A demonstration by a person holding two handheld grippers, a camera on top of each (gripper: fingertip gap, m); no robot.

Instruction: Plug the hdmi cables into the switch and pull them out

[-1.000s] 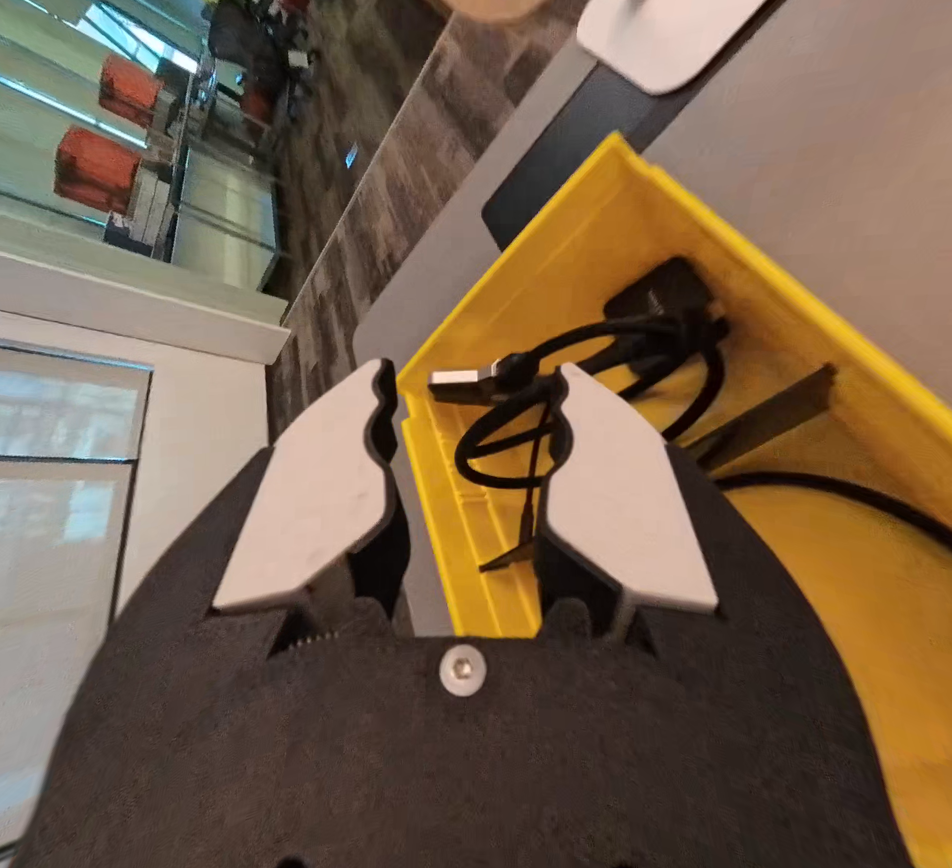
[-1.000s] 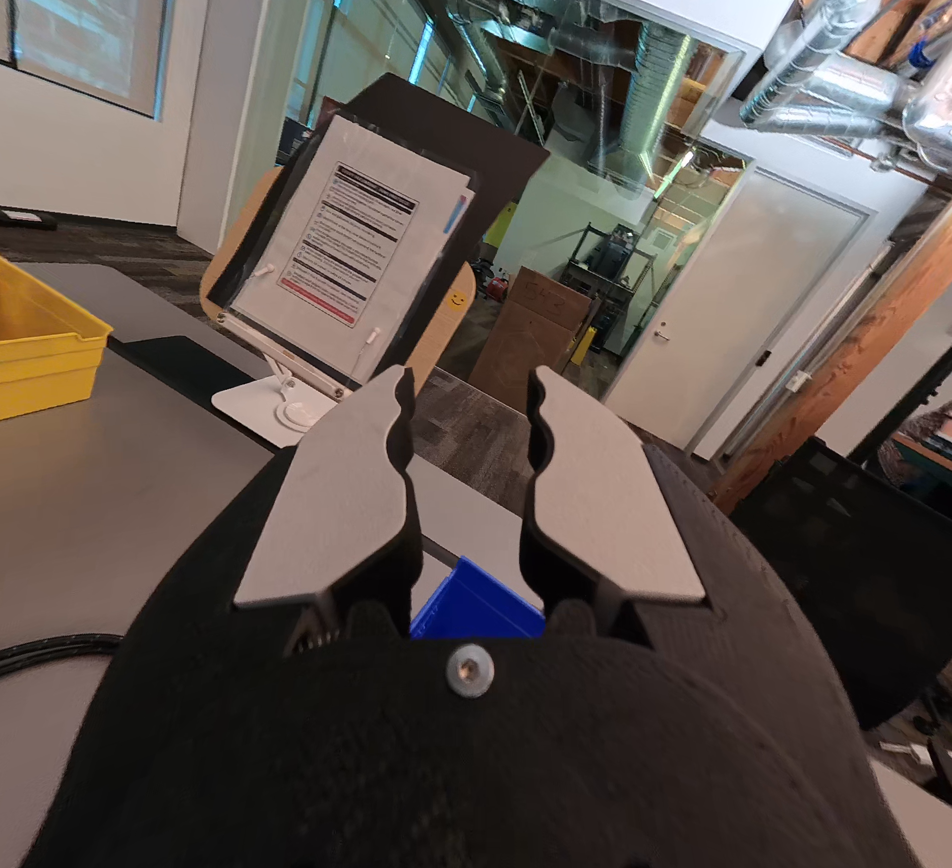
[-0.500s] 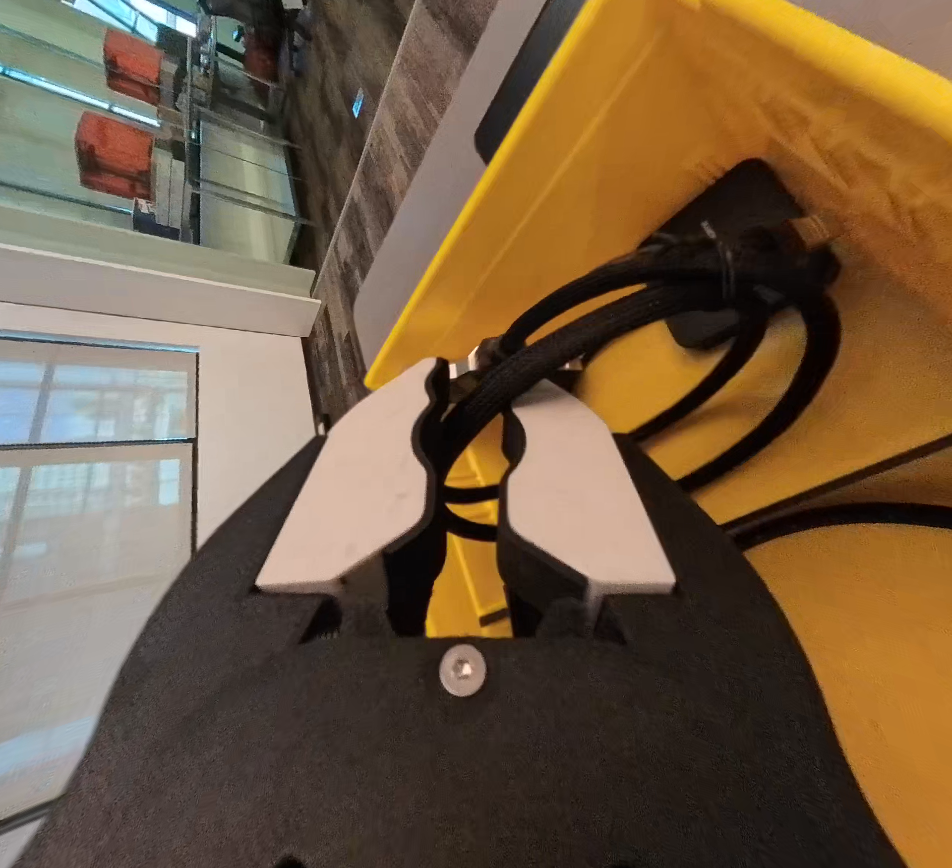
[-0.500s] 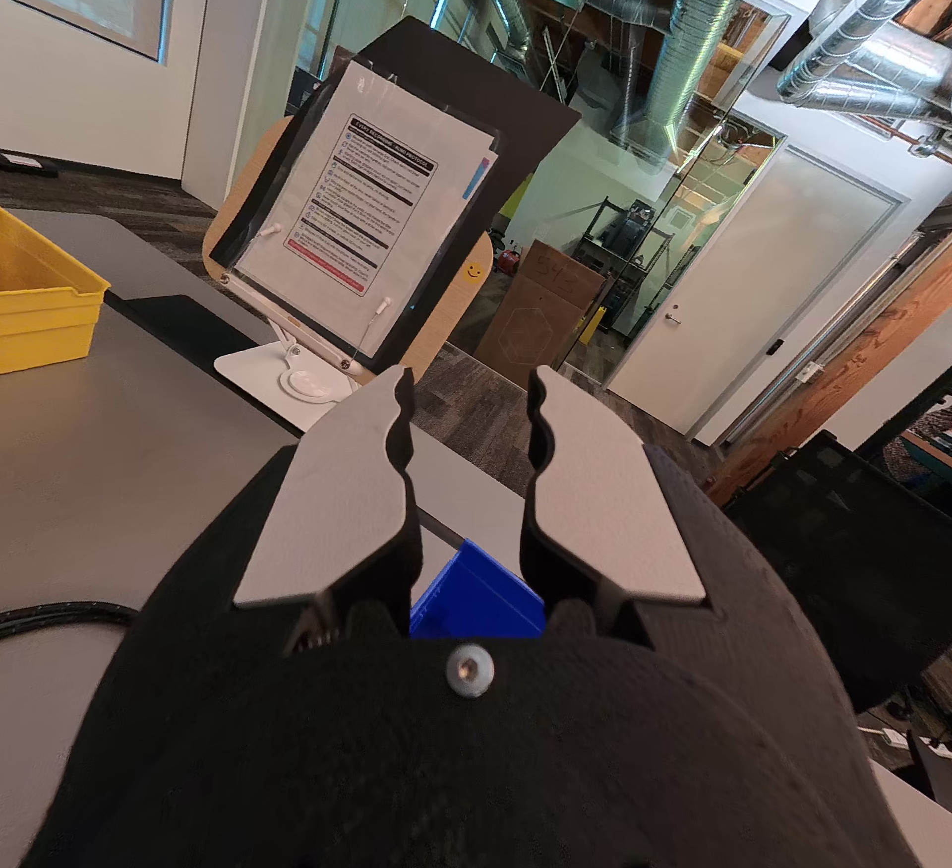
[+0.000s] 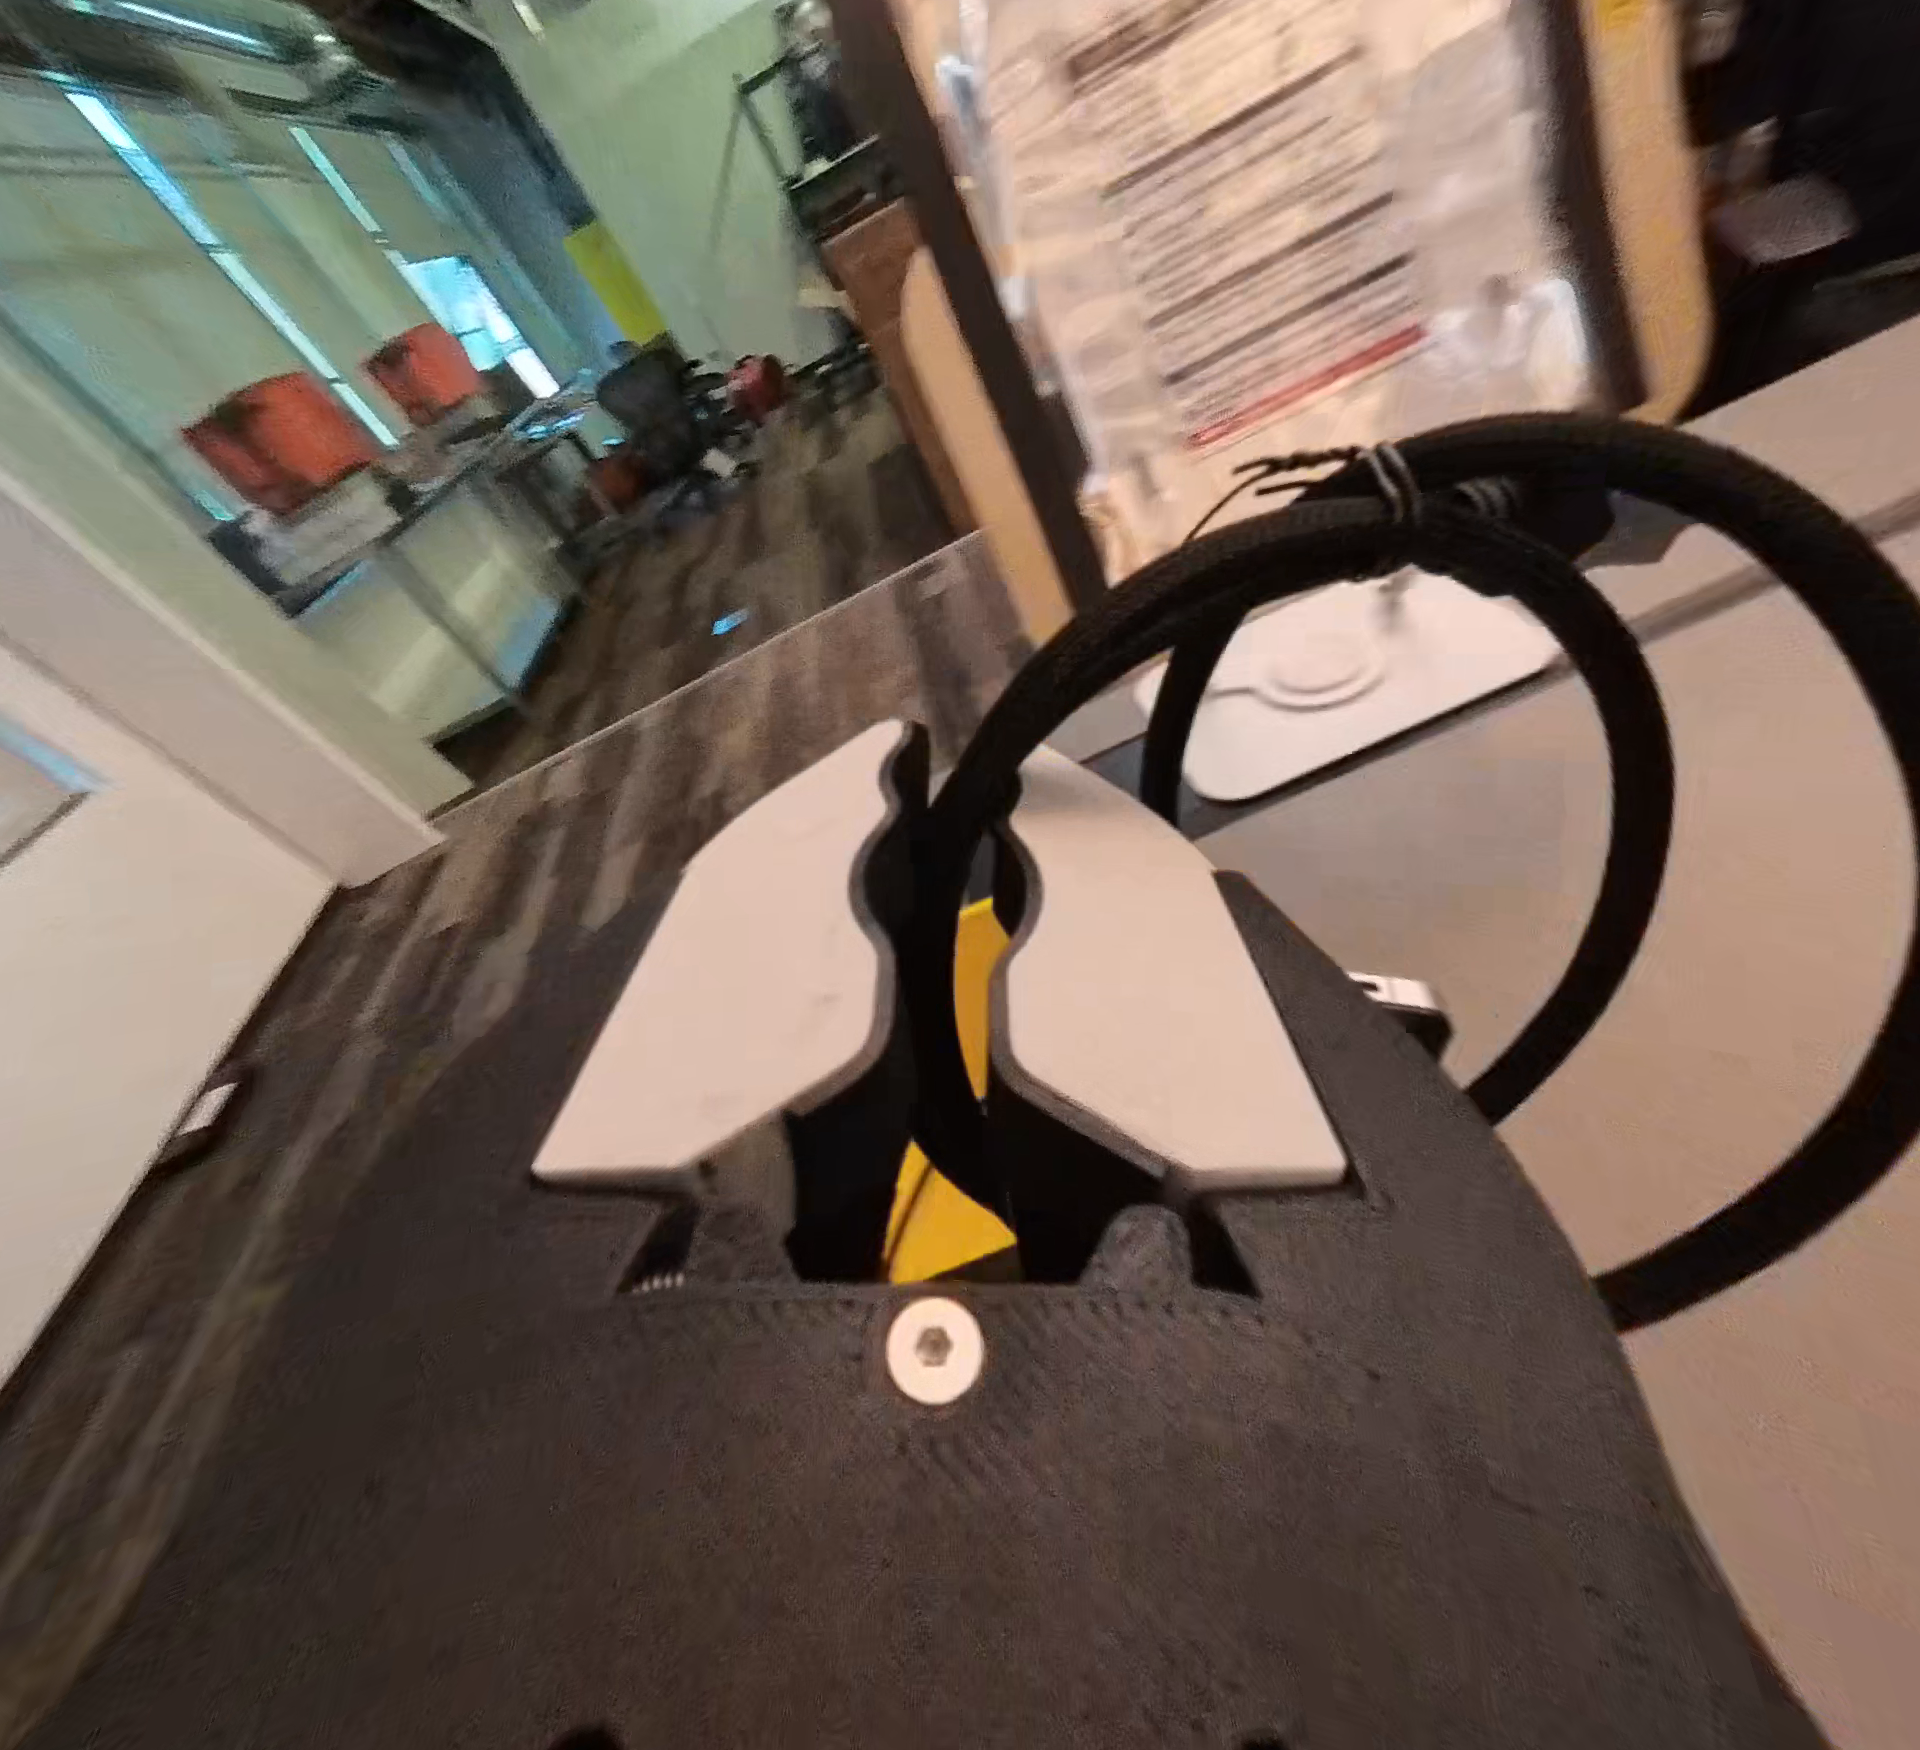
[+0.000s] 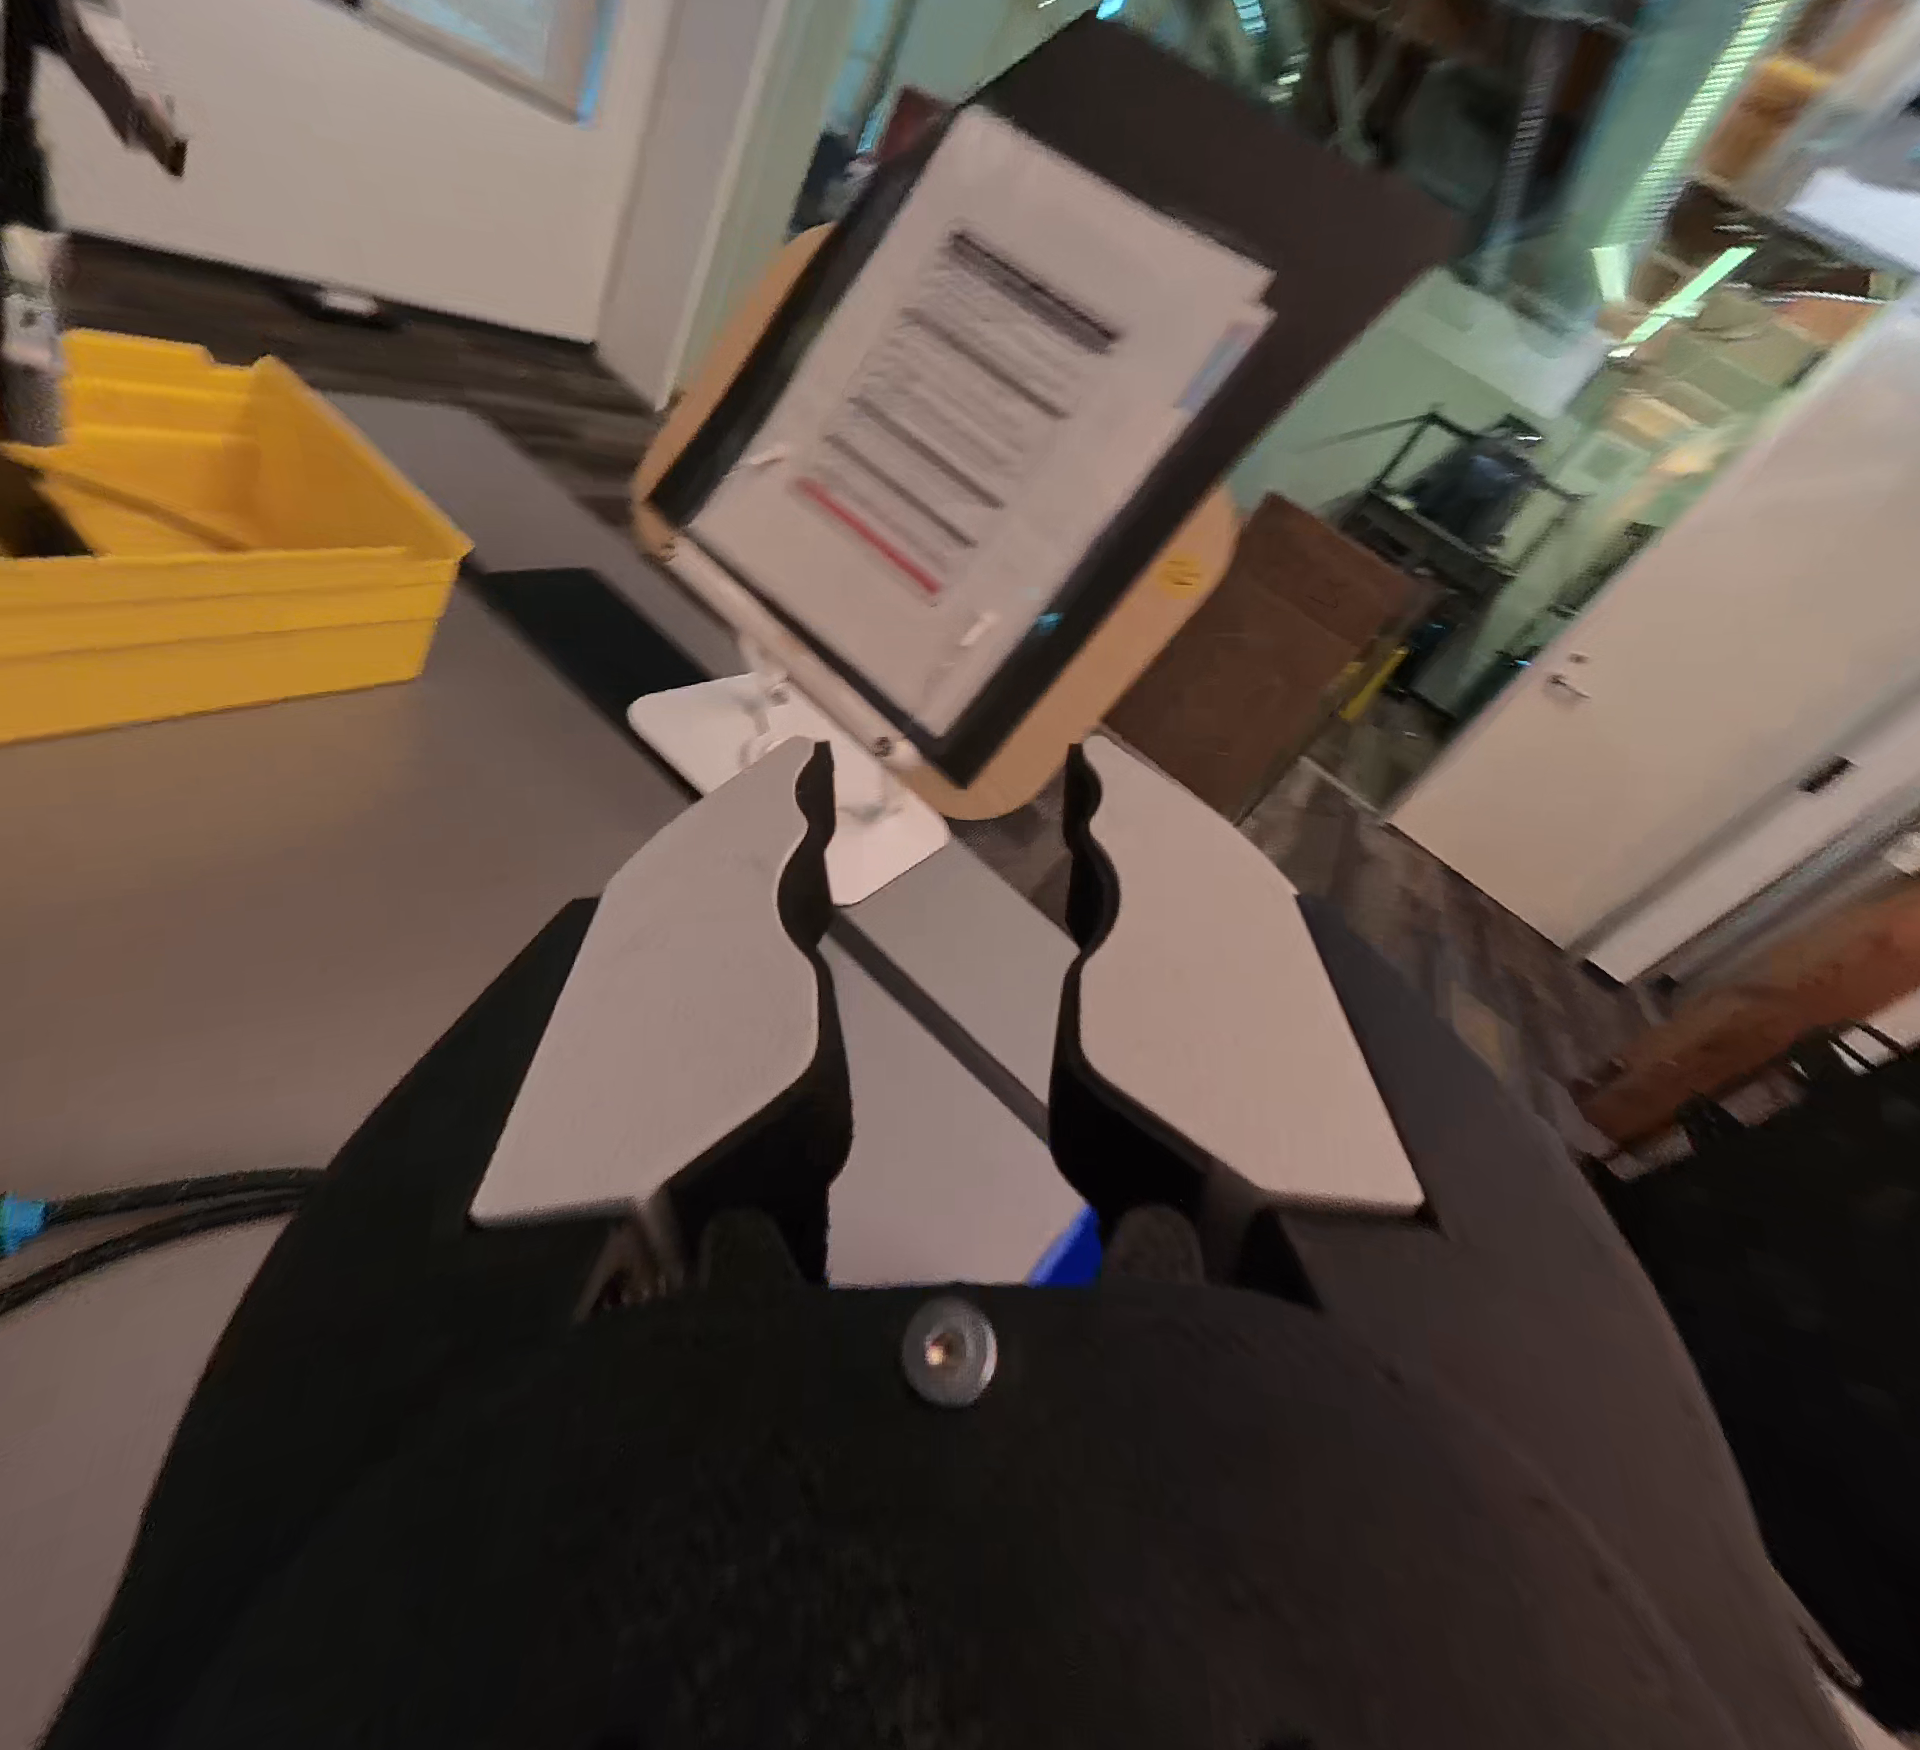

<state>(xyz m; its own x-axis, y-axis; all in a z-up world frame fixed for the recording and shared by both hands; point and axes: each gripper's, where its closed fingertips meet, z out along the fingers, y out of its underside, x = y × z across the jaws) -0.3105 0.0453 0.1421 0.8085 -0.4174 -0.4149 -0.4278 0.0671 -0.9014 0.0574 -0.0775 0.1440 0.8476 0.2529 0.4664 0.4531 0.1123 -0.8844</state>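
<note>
My left gripper (image 5: 961,765) is shut on a black braided HDMI cable (image 5: 1086,628). The cable is coiled into loops bound with a thin tie (image 5: 1382,479), and it hangs in the air to the right of the fingers. A silver plug end (image 5: 1392,994) shows beside the gripper body. The yellow bin (image 5: 977,973) shows through the gap under the fingers. In the right wrist view the yellow bin (image 6: 208,599) stands at the left on the grey table (image 6: 260,921). My right gripper (image 6: 948,765) is open and empty above the table.
A document stand (image 6: 987,453) on a white base (image 6: 727,713) stands at the far table edge; it also shows in the left wrist view (image 5: 1247,194). More black cable (image 6: 156,1201) lies at the left on the table. A blue bin (image 6: 1070,1243) sits under my right gripper.
My left gripper closed on the coiled cable inside the yellow bin and lifted it out, and its view swung up. My right gripper stayed open and shifted a little.
</note>
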